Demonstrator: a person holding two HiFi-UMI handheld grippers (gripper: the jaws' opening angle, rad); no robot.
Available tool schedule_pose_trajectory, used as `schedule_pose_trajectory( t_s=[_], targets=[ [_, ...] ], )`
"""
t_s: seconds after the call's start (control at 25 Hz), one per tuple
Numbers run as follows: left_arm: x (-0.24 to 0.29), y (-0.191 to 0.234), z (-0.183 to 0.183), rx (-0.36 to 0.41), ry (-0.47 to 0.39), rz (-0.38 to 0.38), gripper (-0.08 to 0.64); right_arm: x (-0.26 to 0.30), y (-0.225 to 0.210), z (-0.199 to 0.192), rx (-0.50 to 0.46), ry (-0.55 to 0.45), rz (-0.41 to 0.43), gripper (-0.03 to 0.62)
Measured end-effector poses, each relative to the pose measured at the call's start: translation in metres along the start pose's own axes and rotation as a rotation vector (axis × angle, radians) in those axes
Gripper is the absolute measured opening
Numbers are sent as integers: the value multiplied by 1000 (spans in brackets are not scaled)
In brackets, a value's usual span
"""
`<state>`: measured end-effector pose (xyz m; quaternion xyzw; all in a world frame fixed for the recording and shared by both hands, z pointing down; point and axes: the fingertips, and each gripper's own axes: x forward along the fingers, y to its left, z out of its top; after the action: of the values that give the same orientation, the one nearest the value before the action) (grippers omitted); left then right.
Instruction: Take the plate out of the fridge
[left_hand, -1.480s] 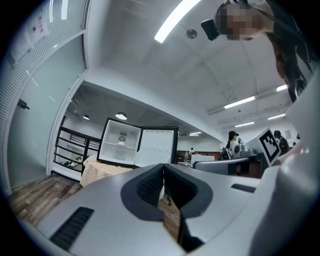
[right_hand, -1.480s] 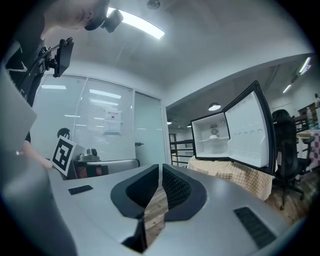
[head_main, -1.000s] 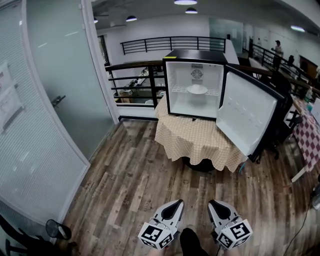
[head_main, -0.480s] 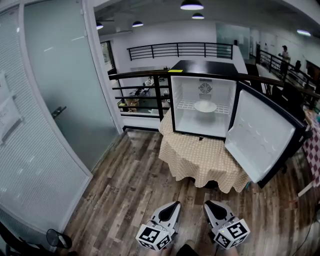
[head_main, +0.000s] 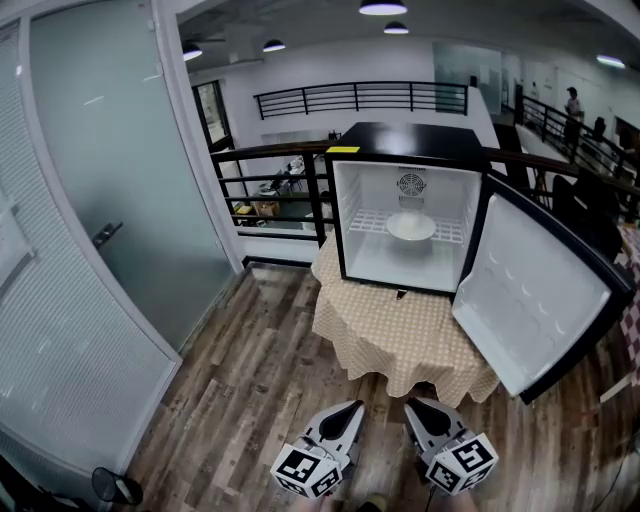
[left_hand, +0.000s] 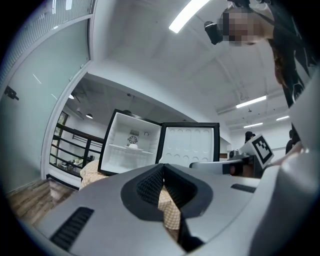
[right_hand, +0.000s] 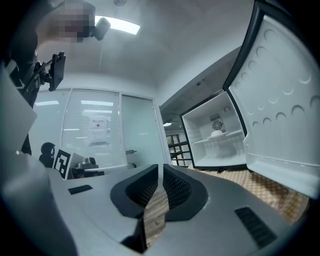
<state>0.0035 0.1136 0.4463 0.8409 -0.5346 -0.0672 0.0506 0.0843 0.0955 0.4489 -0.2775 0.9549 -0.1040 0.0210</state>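
Note:
A small black fridge (head_main: 405, 215) stands on a table with a checked cloth (head_main: 400, 335), and its door (head_main: 530, 300) hangs wide open to the right. A white plate (head_main: 411, 227) lies on the wire shelf inside. The plate (left_hand: 133, 146) shows small and far off in the left gripper view, and likewise the plate (right_hand: 218, 133) in the right gripper view. My left gripper (head_main: 354, 406) and right gripper (head_main: 412, 404) hang low over the wooden floor, well short of the table. Both are shut, with nothing between their jaws.
A frosted glass wall with a door (head_main: 120, 200) runs along the left. A black railing (head_main: 270, 185) stands behind the fridge. A person (head_main: 573, 102) stands far off at the back right. The open fridge door juts out past the table's right side.
The fridge has come nearer and now looks larger in the head view. Both grippers hold the same pose at the bottom of the frame, still shut.

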Motion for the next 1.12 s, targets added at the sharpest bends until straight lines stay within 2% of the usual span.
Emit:
schedule_pose_trajectory(
  t_s=[0.36, 0.52, 0.76, 1.12],
  targets=[
    [19, 27, -5, -11, 21, 55, 9, 15, -34, -3, 52, -1, -36, 49],
    [39, 38, -8, -22, 31, 57, 9, 22, -55, -4, 82, -11, -63, 49],
    [89, 50, -5, -20, 24, -20, 9, 46, -85, 1, 74, -8, -109, 49],
    [171, 94, 18, -20, 0, -112, 9, 106, -138, 28, 58, -28, -174, 49]
  ],
)
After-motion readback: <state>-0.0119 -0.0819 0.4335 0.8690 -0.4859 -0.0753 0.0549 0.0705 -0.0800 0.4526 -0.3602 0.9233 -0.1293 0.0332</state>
